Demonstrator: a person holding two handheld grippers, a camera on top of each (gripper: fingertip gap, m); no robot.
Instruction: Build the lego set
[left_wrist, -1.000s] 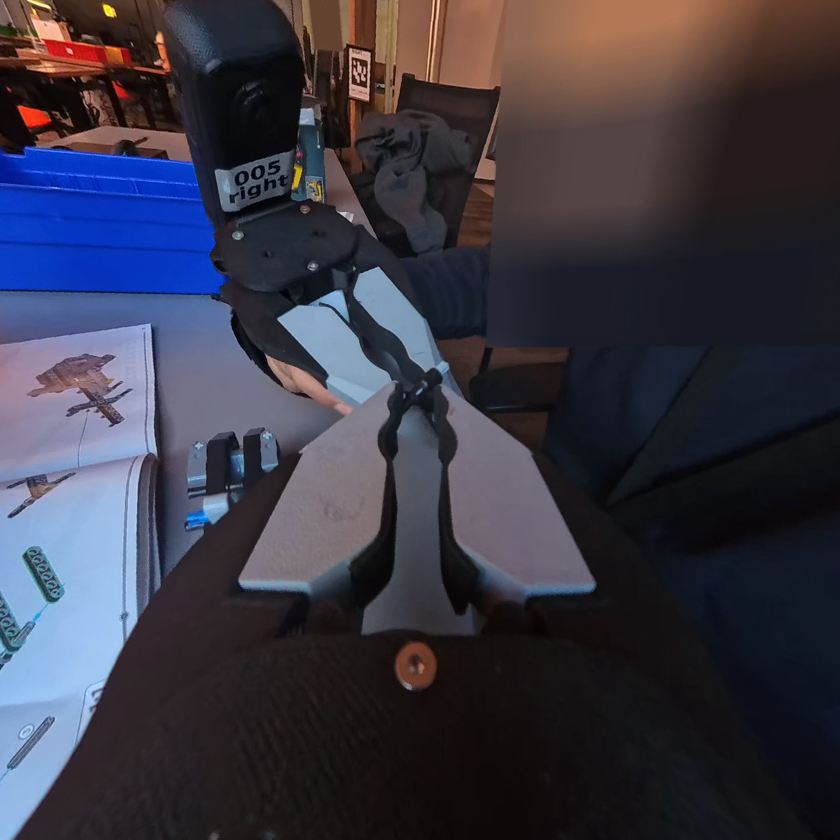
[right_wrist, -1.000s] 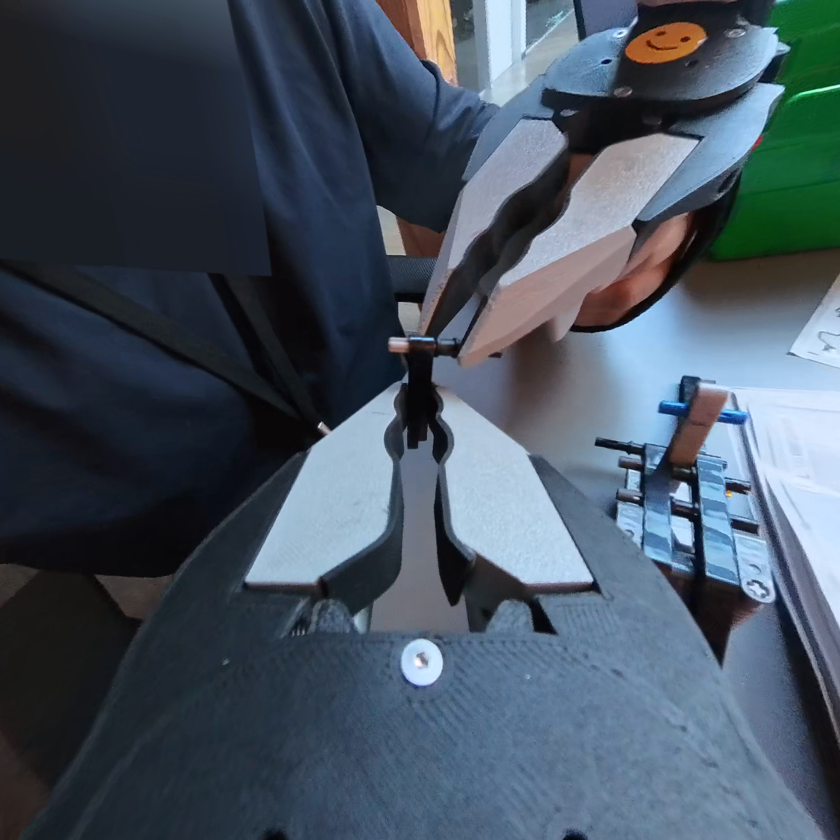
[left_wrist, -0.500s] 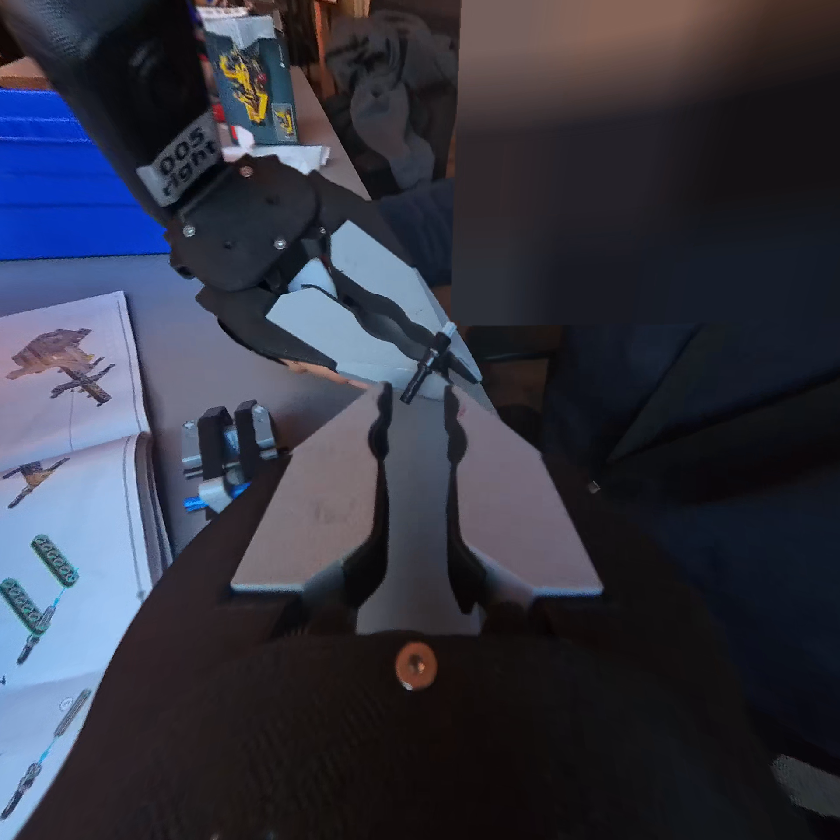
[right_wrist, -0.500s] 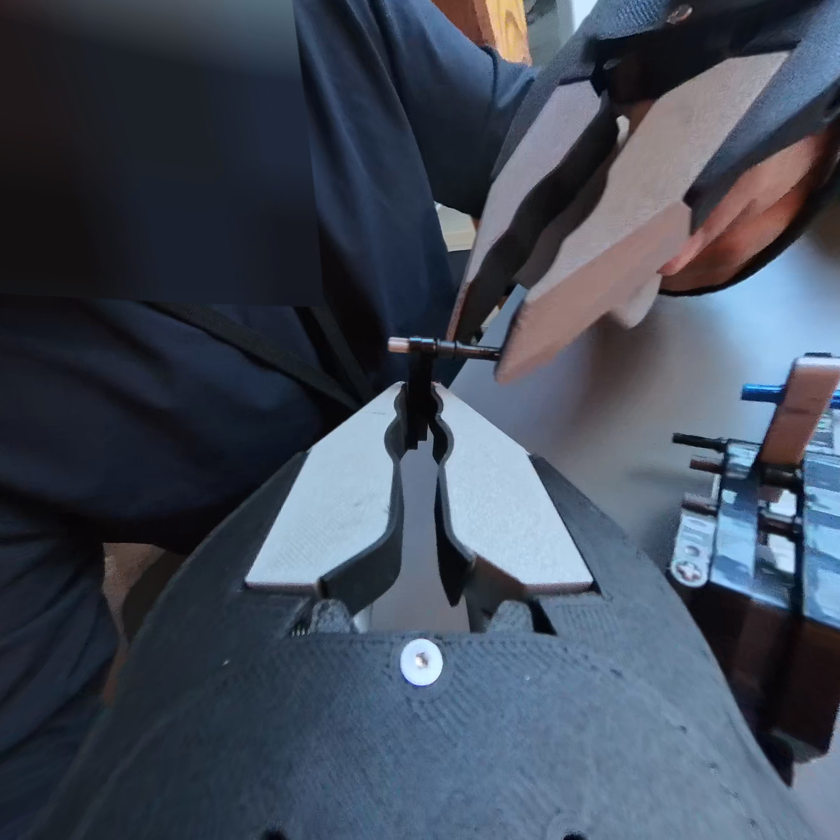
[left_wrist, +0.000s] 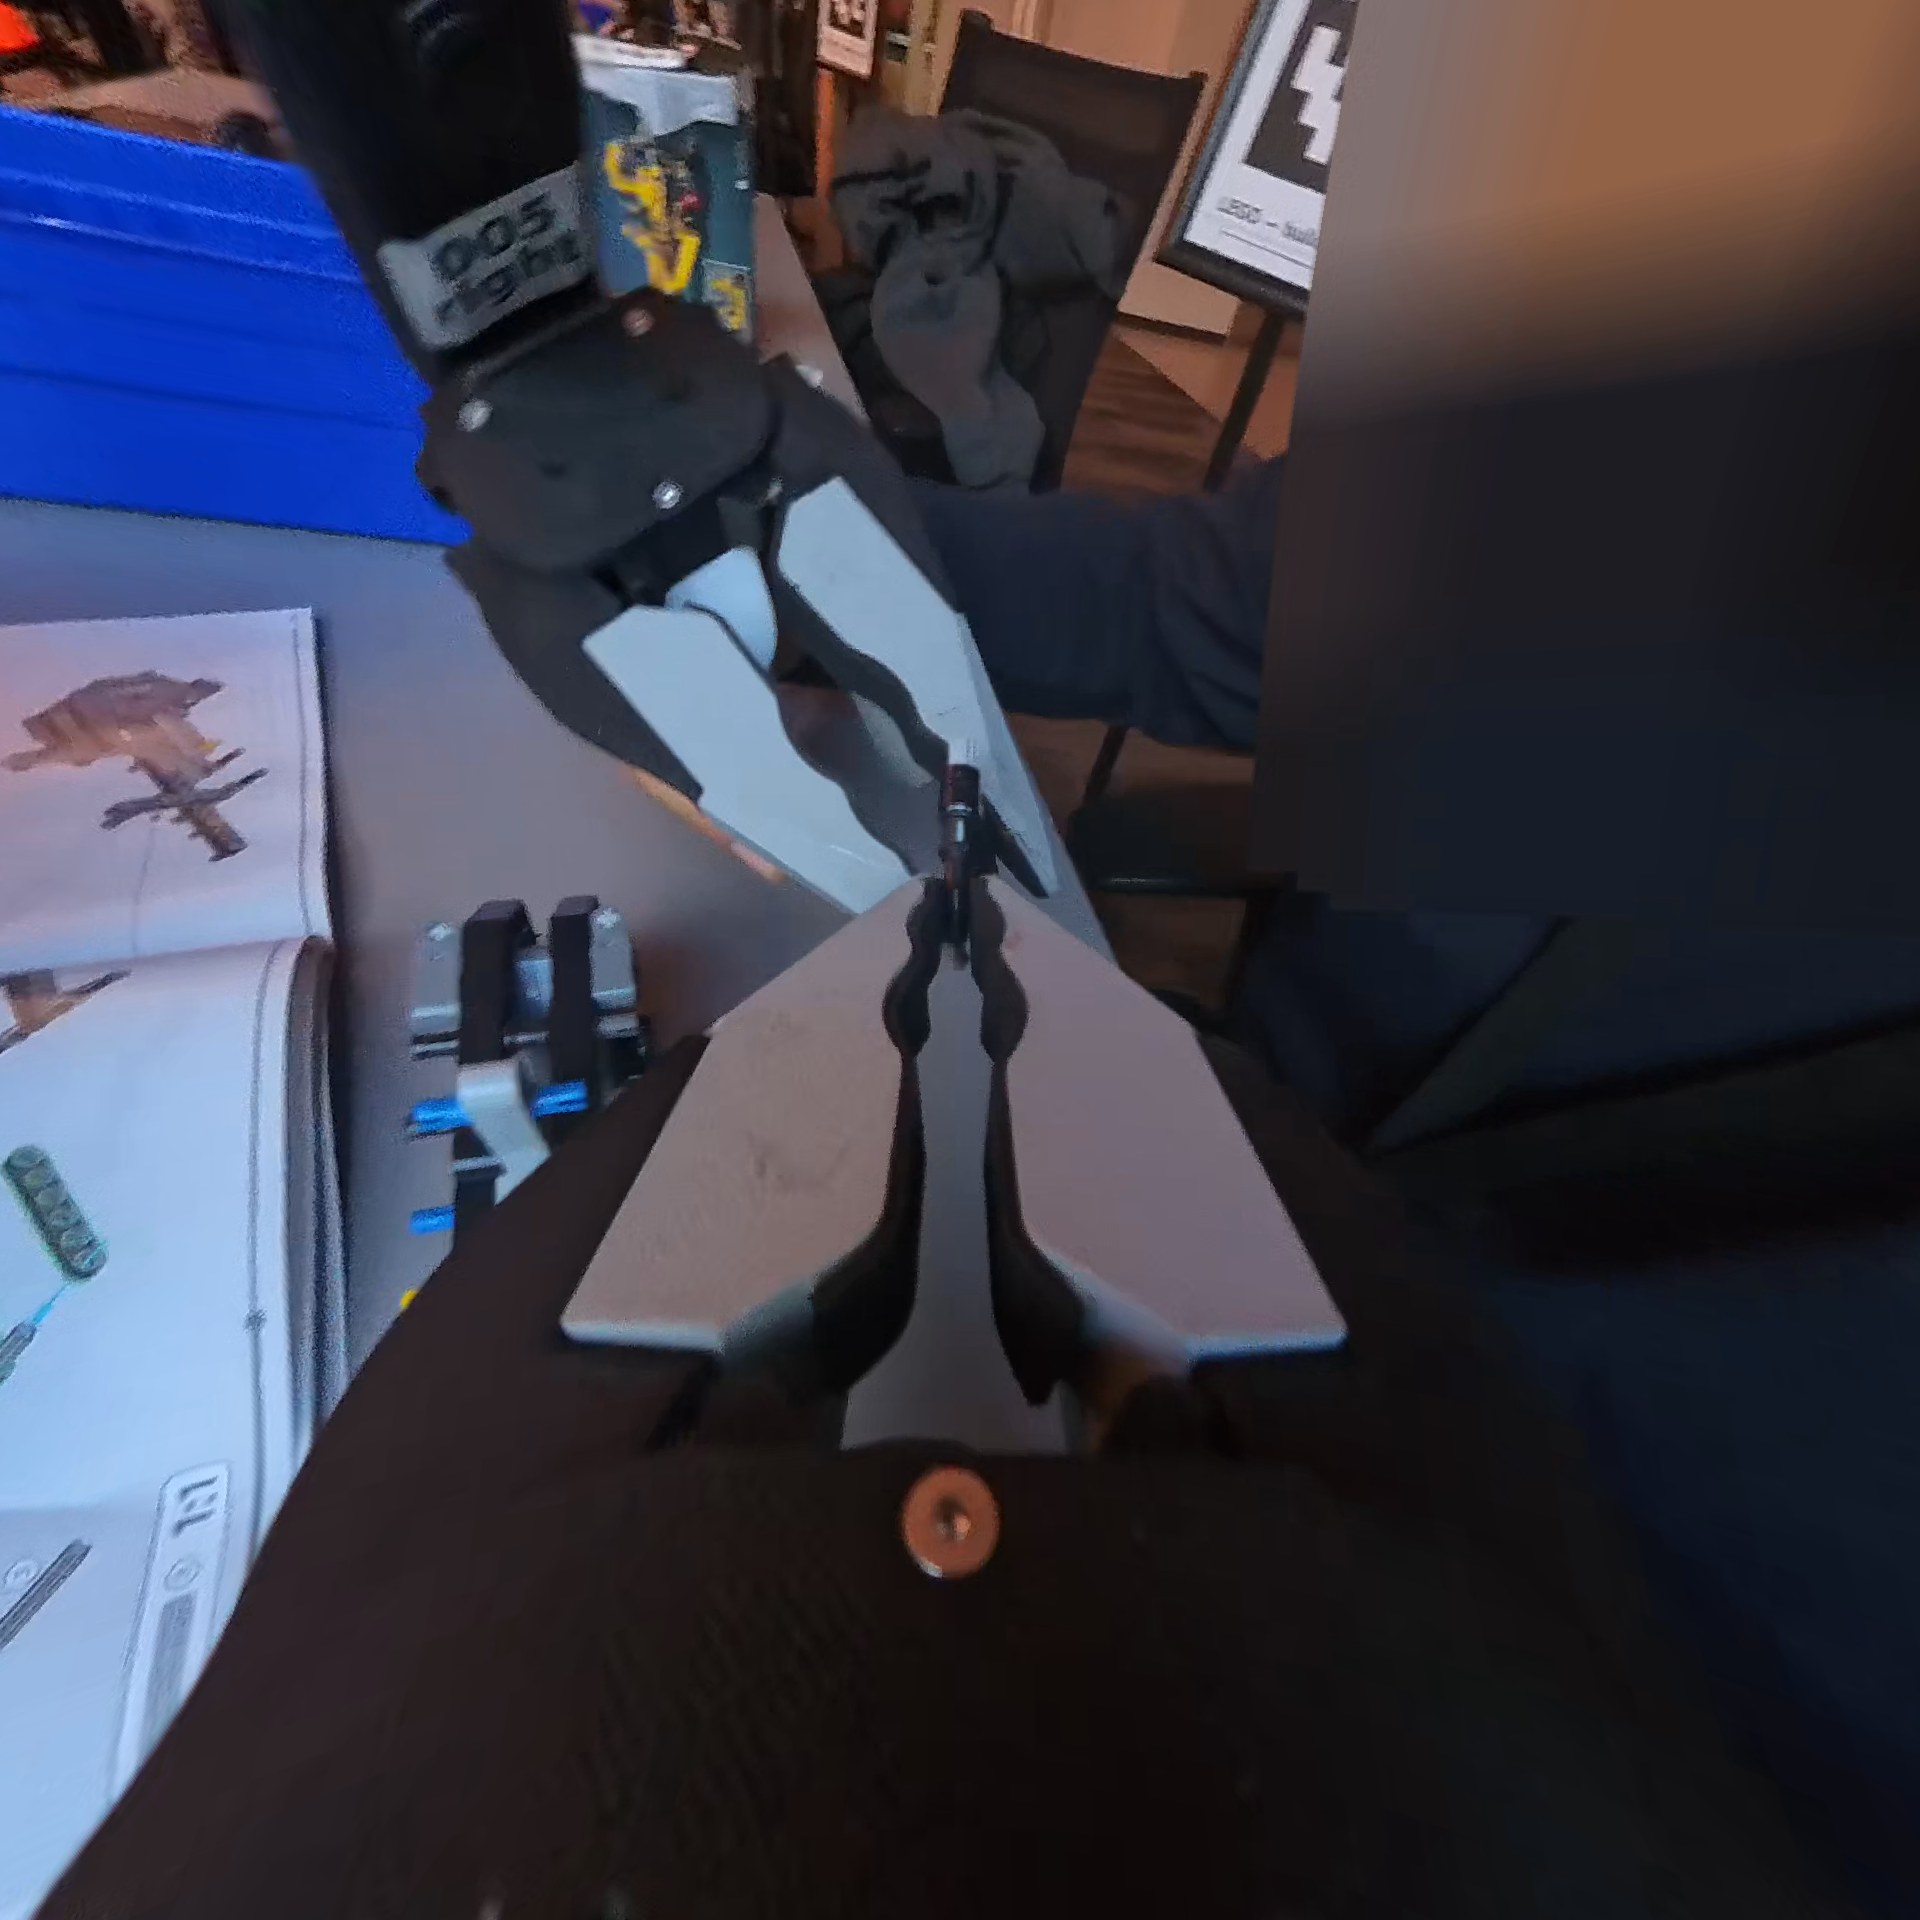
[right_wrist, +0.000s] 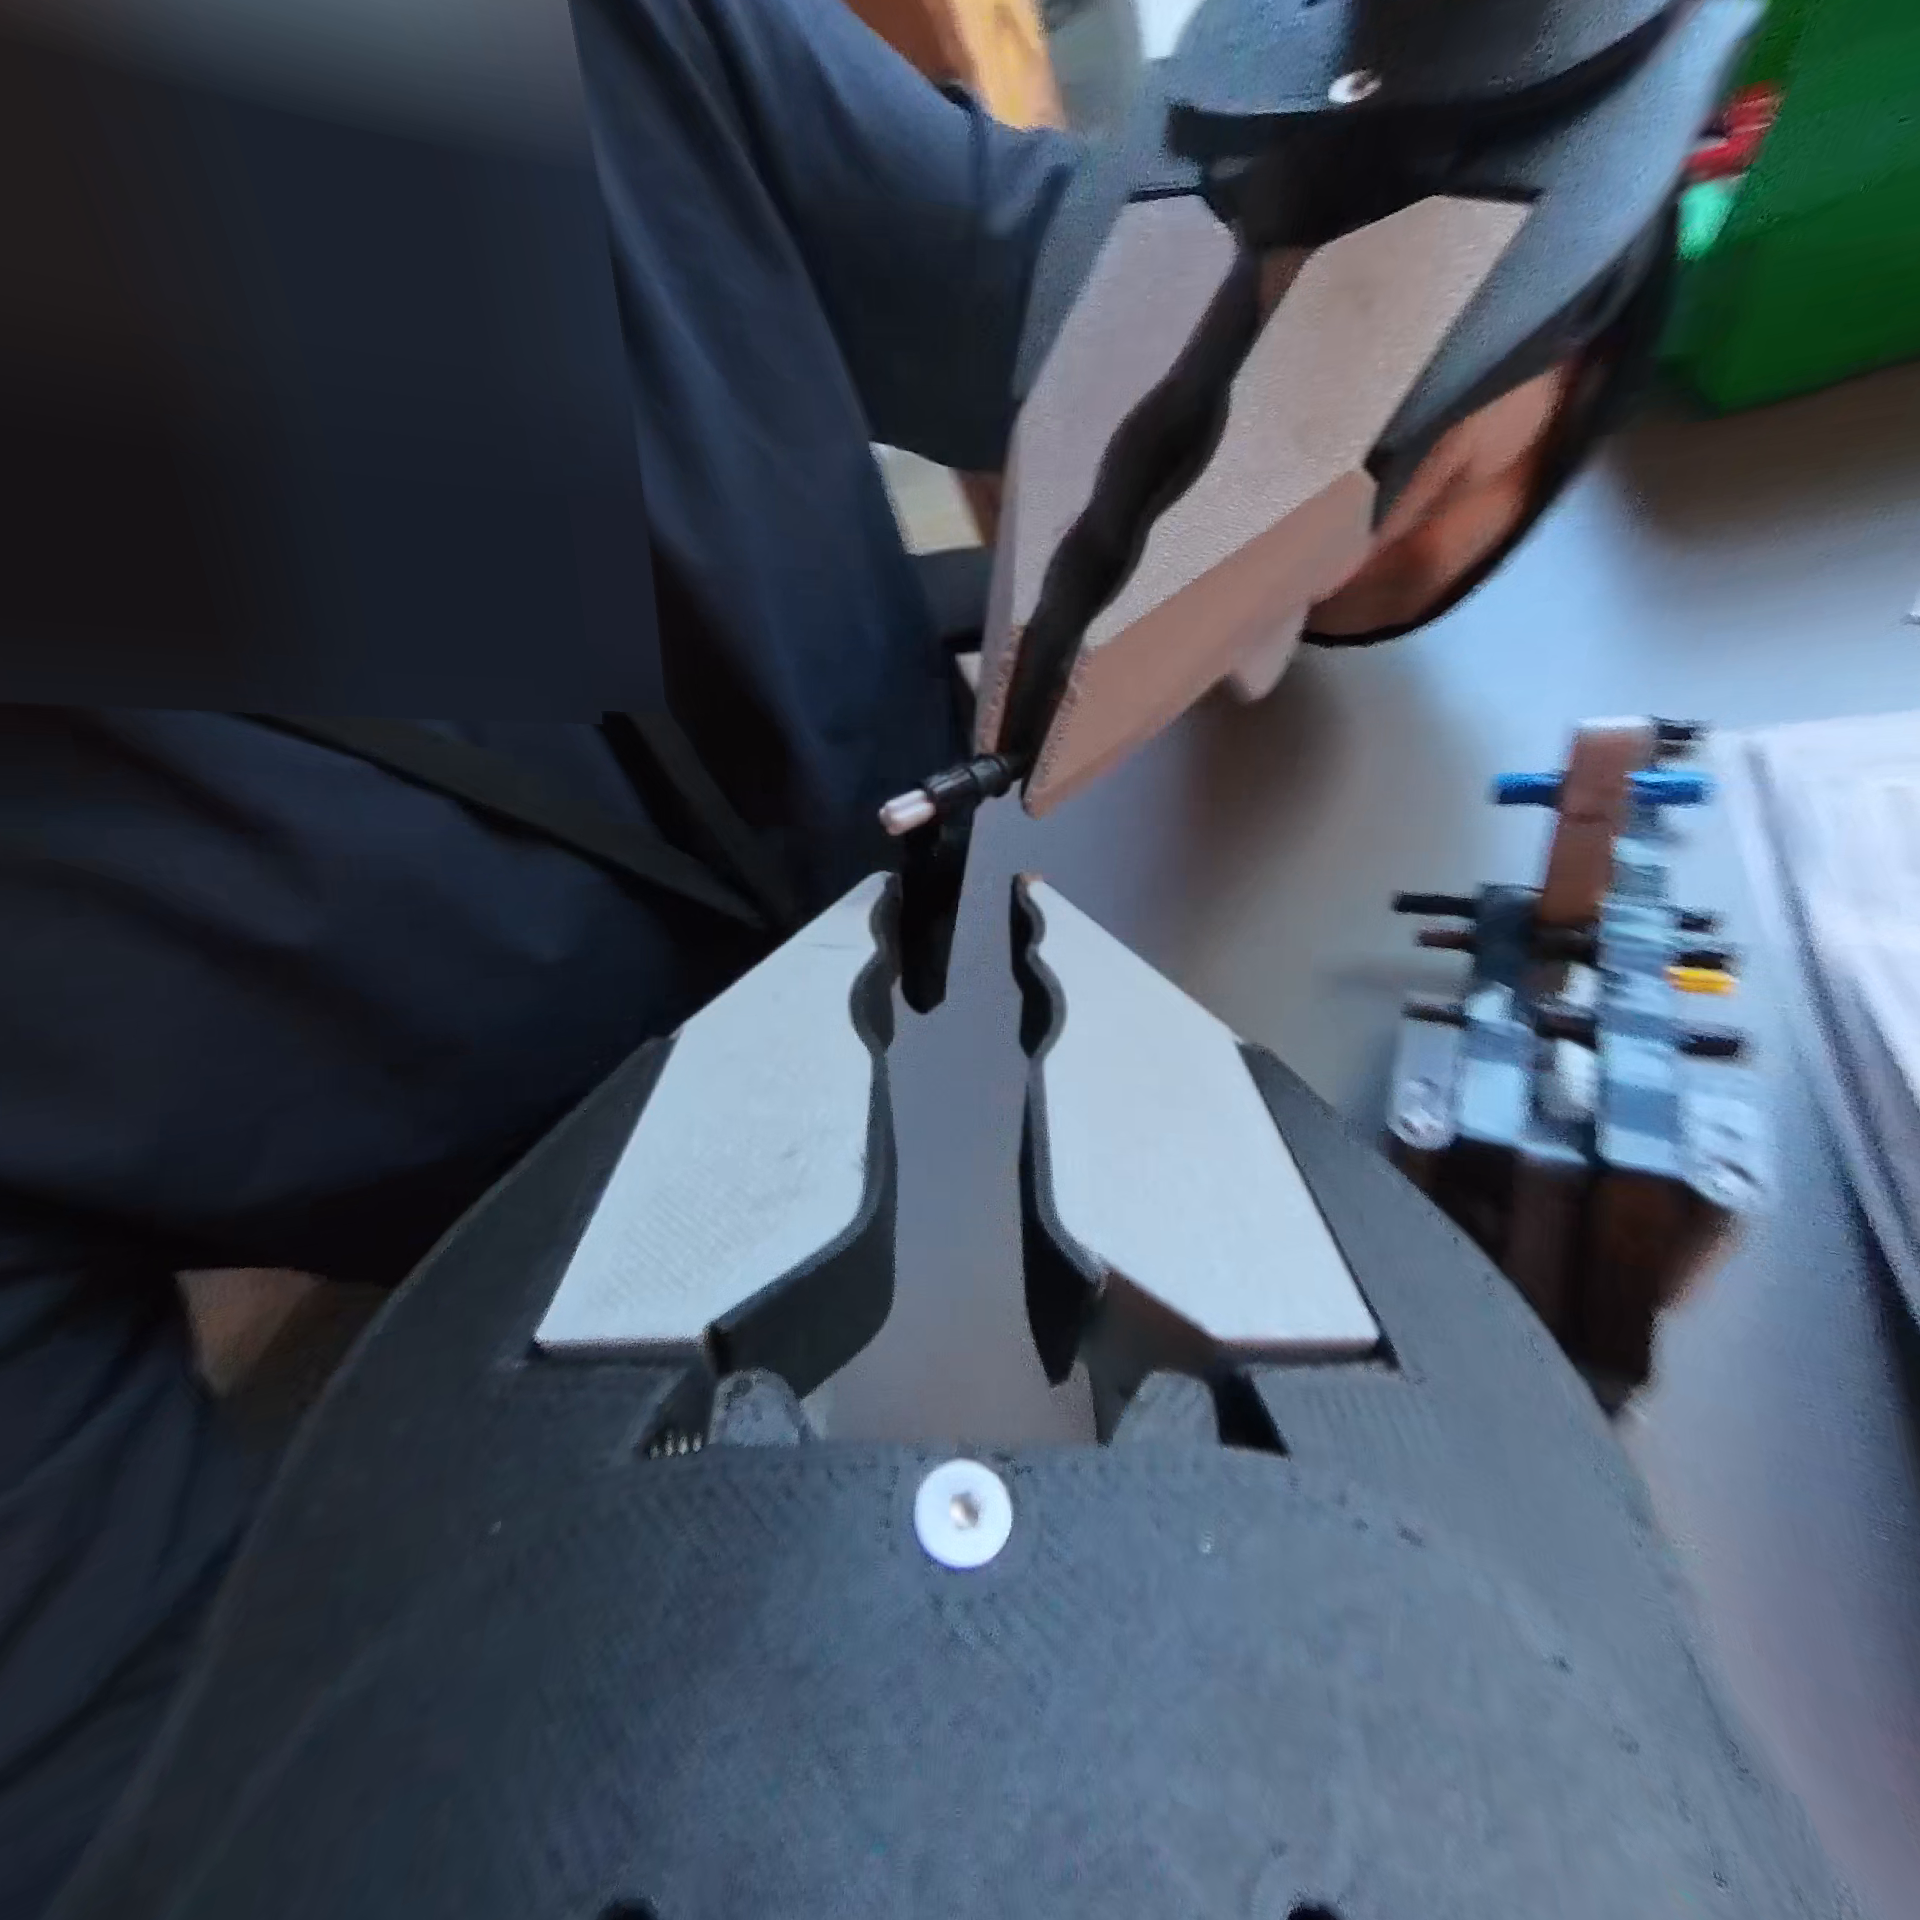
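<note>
Left gripper (left_wrist: 956, 914): fingers pinched together at the tips on one end of a small black pin (left_wrist: 958, 821). The pin sticks out straight past the fingertips, away from the camera. The same left gripper (right_wrist: 1023, 774) shows in the right wrist view, coming in from upper right, with the pin (right_wrist: 940, 805) poking out of its tips and a pale end pointing left.

Right gripper (right_wrist: 956, 904): fingers apart, clear gap between the tips. A black connector piece (right_wrist: 930, 920) hangs off the pin, crosswise to it, dropping into that gap. It lies against the left finger; nothing touches the right one.

Beyond the left fingertips, the right gripper (left_wrist: 961, 842) angles in from upper left, its tips right at the pin.

Partly built lego assembly (right_wrist: 1579, 1029) sits on the grey table (right_wrist: 1766, 1455), right of the right fingers, well apart. From the left wrist it's the assembly (left_wrist: 530, 1018) left of the fingers, just beside the open instruction booklet (left_wrist: 156, 987). Farther off: blue bin (left_wrist: 187, 343), lego box (left_wrist: 675, 197).

Versus 0.5 s ago: right fingers were clamped on the connector, now spread. Left fingers were apart and empty, now closed on the pin. The part has changed grippers.
</note>
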